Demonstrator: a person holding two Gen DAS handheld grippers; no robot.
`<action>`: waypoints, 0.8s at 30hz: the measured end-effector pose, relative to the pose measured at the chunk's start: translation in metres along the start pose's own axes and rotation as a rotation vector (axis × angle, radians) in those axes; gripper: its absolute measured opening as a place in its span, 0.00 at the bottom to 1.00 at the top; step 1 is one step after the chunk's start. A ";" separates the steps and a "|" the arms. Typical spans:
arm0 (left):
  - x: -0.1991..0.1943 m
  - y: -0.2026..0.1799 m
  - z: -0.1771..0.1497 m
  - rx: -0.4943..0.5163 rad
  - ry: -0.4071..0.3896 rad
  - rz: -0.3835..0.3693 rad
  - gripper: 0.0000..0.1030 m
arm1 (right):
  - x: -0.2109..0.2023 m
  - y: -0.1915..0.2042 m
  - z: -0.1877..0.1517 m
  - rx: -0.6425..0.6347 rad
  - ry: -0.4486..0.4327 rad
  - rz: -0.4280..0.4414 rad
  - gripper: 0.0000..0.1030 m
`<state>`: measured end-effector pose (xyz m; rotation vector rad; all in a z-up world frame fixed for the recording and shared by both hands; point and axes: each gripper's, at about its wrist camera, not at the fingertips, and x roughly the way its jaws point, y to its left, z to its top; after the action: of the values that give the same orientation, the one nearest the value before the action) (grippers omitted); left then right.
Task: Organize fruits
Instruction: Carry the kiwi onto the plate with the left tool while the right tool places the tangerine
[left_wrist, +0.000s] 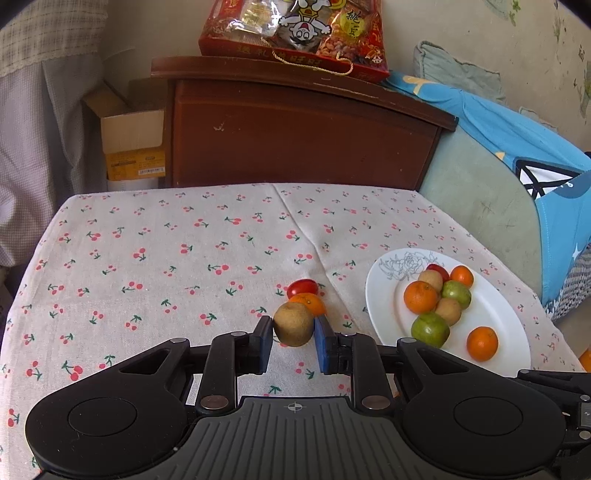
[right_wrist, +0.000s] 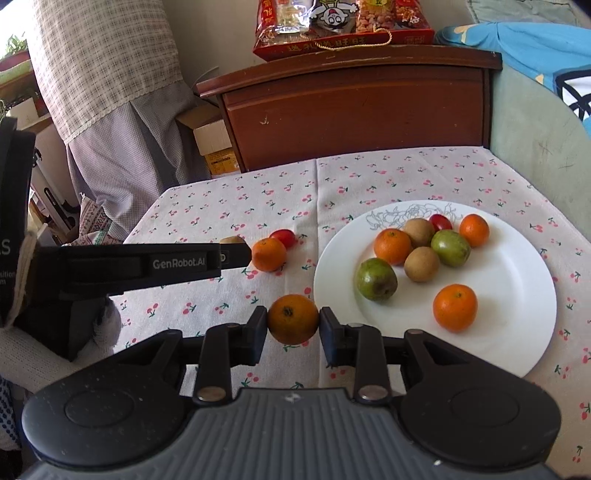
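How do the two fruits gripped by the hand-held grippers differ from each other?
The fruit in the left hand-held gripper is a dull brown fruit with matte, speckled skin; the one in the right hand-held gripper is a bright, glossy orange. The brown fruit sits against another orange and a red tomato on the cloth; the gripped orange has nothing touching it. Both are small, round, and pinched between pads, off the white plate.

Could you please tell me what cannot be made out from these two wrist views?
- Right wrist view: the brown fruit is mostly hidden behind the left gripper.
- Left wrist view: the right gripper's orange is cut off by the edge.
- Both views: the snack box is cropped at the top.
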<state>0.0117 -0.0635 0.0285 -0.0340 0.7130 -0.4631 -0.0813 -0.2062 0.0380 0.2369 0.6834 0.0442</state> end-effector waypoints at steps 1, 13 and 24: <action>-0.002 -0.001 0.002 -0.001 -0.007 -0.003 0.21 | -0.002 -0.002 0.002 0.004 -0.009 -0.004 0.30; -0.017 -0.032 0.013 0.008 -0.047 -0.135 0.21 | -0.029 -0.060 0.023 0.154 -0.135 -0.163 0.30; -0.004 -0.070 -0.003 0.080 0.023 -0.223 0.21 | -0.024 -0.094 0.014 0.310 -0.111 -0.227 0.29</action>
<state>-0.0207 -0.1248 0.0412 -0.0331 0.7157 -0.7059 -0.0947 -0.3033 0.0413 0.4539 0.6011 -0.2917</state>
